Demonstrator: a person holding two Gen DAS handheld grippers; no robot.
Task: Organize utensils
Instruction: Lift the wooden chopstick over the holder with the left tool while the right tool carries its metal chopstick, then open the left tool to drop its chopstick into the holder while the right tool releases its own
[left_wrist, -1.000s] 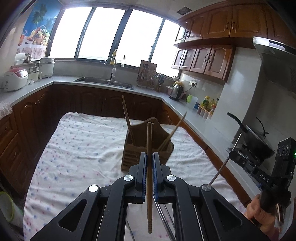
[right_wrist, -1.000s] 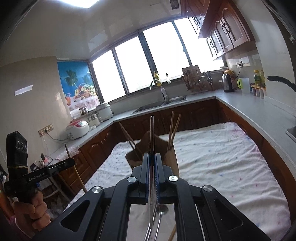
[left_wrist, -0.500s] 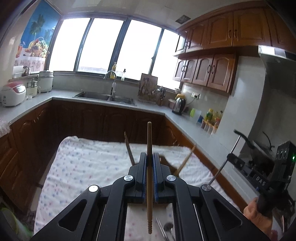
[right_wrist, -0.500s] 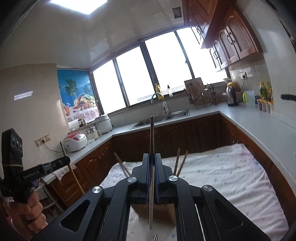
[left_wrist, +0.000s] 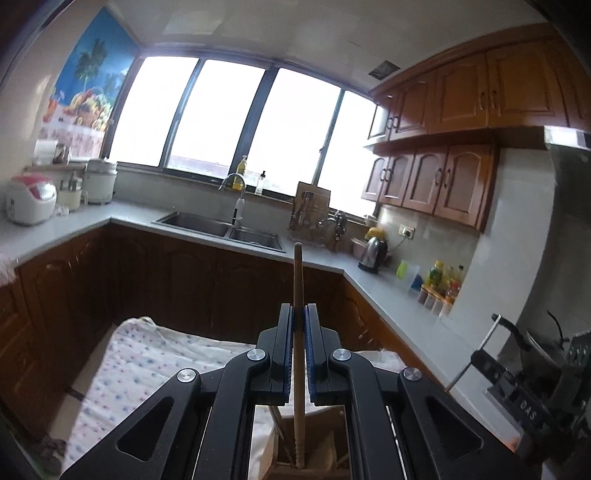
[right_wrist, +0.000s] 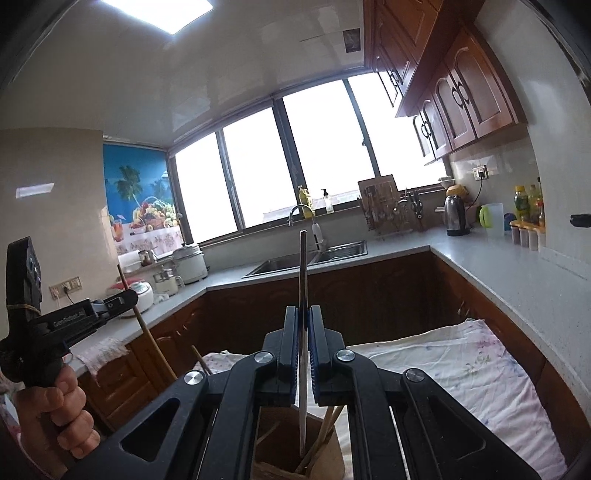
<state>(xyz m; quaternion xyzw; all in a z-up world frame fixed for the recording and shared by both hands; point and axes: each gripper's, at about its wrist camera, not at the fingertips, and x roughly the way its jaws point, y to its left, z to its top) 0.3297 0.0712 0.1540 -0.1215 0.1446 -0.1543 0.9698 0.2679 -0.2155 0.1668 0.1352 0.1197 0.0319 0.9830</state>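
Note:
My left gripper (left_wrist: 299, 314) is shut on a wooden chopstick (left_wrist: 297, 280), held upright, with its lower end down in the brown utensil holder (left_wrist: 321, 461) right below. My right gripper (right_wrist: 303, 315) is shut on a thin metal utensil handle (right_wrist: 302, 269), also upright, its lower end inside the same holder (right_wrist: 273, 439), which holds several wooden chopsticks (right_wrist: 325, 432). The left gripper shows at the left of the right wrist view (right_wrist: 122, 299), the right gripper at the right of the left wrist view (left_wrist: 495, 365).
The holder stands on a table under a white flowered cloth (right_wrist: 461, 365). A grey L-shaped counter (right_wrist: 517, 273) with a sink (left_wrist: 221, 227), kettle (right_wrist: 456, 216), rice cookers (left_wrist: 29, 199) and bottles runs behind. A stove with pans (left_wrist: 546, 339) is at the right.
Both grippers have moved forward over the holder, which has slid from the middle of each view to the bottom edge. Both utensils' lower ends now reach down into it.

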